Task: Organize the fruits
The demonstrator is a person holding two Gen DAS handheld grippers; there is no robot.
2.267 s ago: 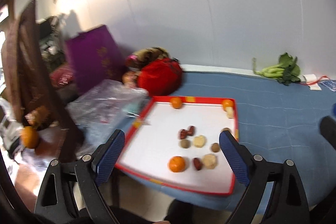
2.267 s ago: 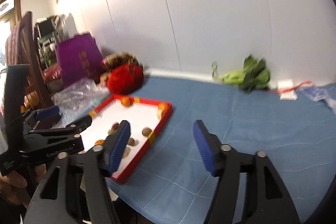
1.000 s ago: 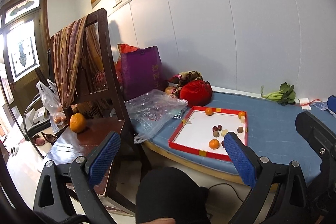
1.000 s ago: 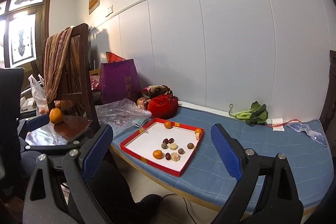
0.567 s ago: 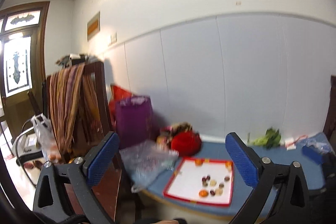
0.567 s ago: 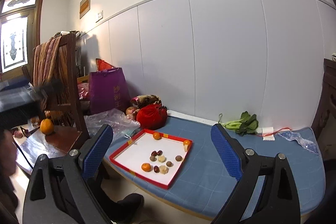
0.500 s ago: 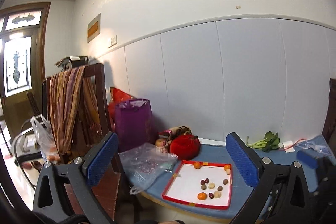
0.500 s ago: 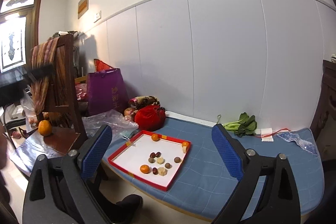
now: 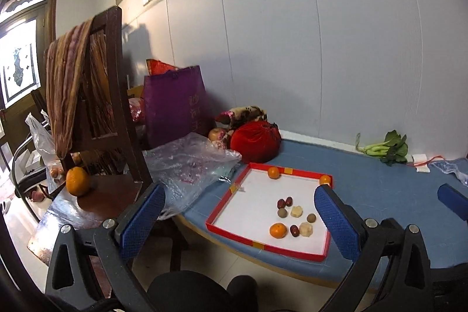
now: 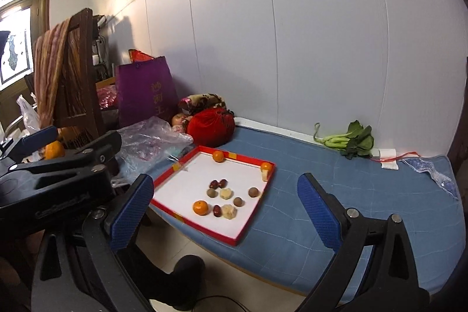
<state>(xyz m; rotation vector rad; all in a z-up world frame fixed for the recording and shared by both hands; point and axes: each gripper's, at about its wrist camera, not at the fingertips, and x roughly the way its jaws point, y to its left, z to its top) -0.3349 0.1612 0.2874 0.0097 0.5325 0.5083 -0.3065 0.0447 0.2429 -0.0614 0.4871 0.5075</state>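
Hovering short of the blue cushion's (image 10: 365, 195) front edge, the left gripper (image 9: 238, 221) and right gripper (image 10: 225, 211) both hold their jaws wide apart and empty. The red-rimmed tray (image 10: 248, 224) lies at 12 o'clock with fruits (image 10: 223, 199) scattered inside — oranges, dates and pale pieces. Bare cushion opens toward 2 o'clock, up to the greens (image 10: 349, 141). Only the left wrist view shows the chair seat (image 9: 102, 198) clearly — a lone orange (image 9: 77, 181) sits at 9 o'clock.
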